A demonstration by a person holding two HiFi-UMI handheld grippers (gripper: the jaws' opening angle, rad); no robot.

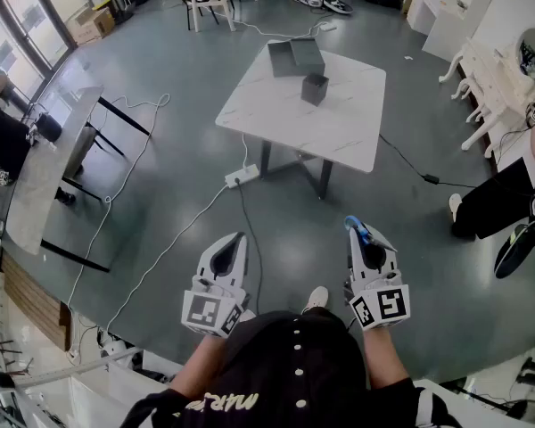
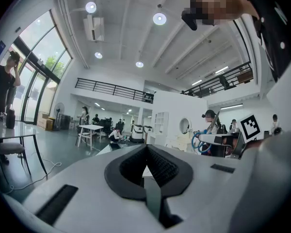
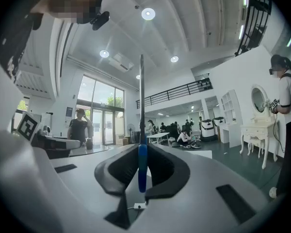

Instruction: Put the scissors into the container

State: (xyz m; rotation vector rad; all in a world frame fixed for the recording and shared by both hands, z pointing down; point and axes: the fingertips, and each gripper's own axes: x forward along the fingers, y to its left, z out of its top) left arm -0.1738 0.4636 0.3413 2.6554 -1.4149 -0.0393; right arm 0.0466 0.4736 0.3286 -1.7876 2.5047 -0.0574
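A pair of scissors with a blue handle [image 3: 142, 166] is clamped between the pads of my right gripper [image 3: 141, 147], its thin blade [image 3: 141, 101] pointing straight up and out. In the head view the blue handle [image 1: 357, 230] shows at the tip of the right gripper [image 1: 364, 242], held low in front of the person's body. My left gripper [image 1: 234, 243] hangs beside it, shut with nothing in it [image 2: 146, 148]. Some way ahead, a white marble table [image 1: 339, 136] carries an open grey box [image 1: 294, 57] and a small dark container [image 1: 315, 88].
A white power strip [image 1: 242, 177] and cables lie on the floor before the table. A long glass-topped table [image 1: 49, 163] stands at the left. A seated person's legs [image 1: 504, 208] and a white dressing table [image 1: 490, 78] are at the right.
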